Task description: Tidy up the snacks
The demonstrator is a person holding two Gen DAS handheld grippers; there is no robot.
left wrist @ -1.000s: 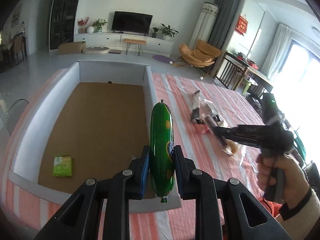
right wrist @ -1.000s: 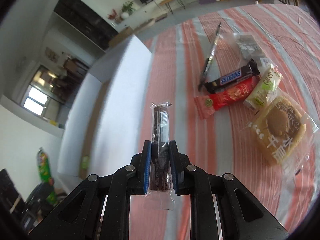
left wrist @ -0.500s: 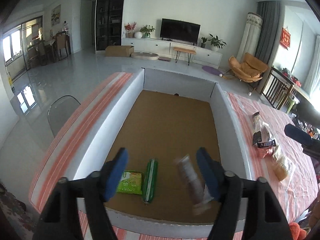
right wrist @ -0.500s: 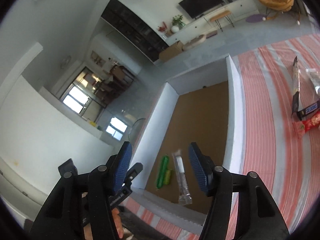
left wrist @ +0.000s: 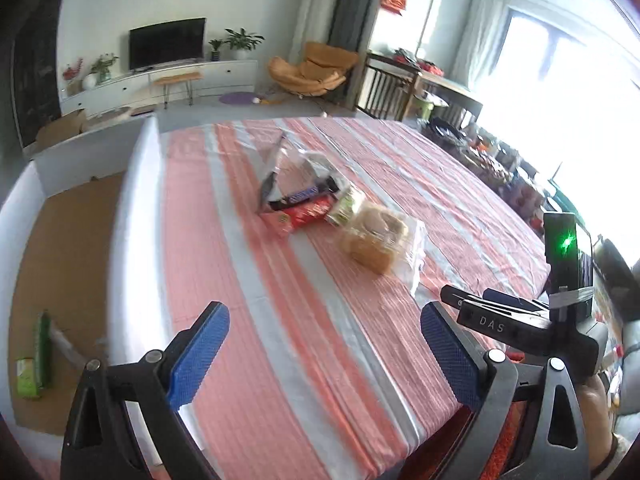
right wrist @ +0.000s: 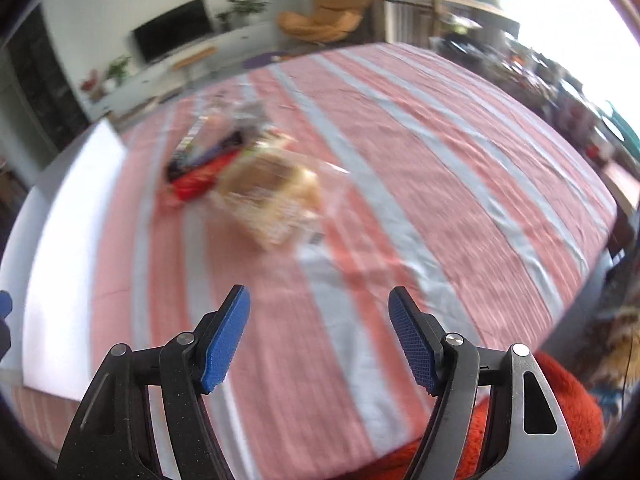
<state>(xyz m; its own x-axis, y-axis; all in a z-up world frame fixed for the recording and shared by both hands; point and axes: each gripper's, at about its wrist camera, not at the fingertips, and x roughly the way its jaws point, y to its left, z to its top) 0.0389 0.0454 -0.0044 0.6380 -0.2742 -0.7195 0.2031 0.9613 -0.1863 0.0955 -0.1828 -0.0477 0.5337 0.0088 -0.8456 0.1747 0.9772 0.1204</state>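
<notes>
Both grippers are open and empty above the striped tablecloth [left wrist: 280, 320]. My left gripper [left wrist: 324, 356] faces a snack pile: a Snickers bar [left wrist: 304, 195], a red packet [left wrist: 300, 216], a green-white packet [left wrist: 346, 208] and a wrapped pastry [left wrist: 376, 240]. The white box with a brown floor [left wrist: 60, 240] is at the left; in its near corner lie a green sausage [left wrist: 42, 340], a clear-wrapped bar [left wrist: 66, 346] and a green packet [left wrist: 26, 376]. My right gripper [right wrist: 320, 336] faces the blurred pastry [right wrist: 272, 196] and red packet [right wrist: 196, 182]. The right gripper's body [left wrist: 520, 324] shows in the left wrist view.
The box's white wall [right wrist: 68, 240] runs along the left of the right wrist view. The table's right edge drops off near cluttered furniture [left wrist: 500, 168]. A living room with a TV [left wrist: 168, 42] and an orange chair [left wrist: 312, 68] lies beyond.
Both grippers opened and let the green sausage and the clear-wrapped bar drop into the box. Both then swung right, away from the box, toward the snack pile on the cloth.
</notes>
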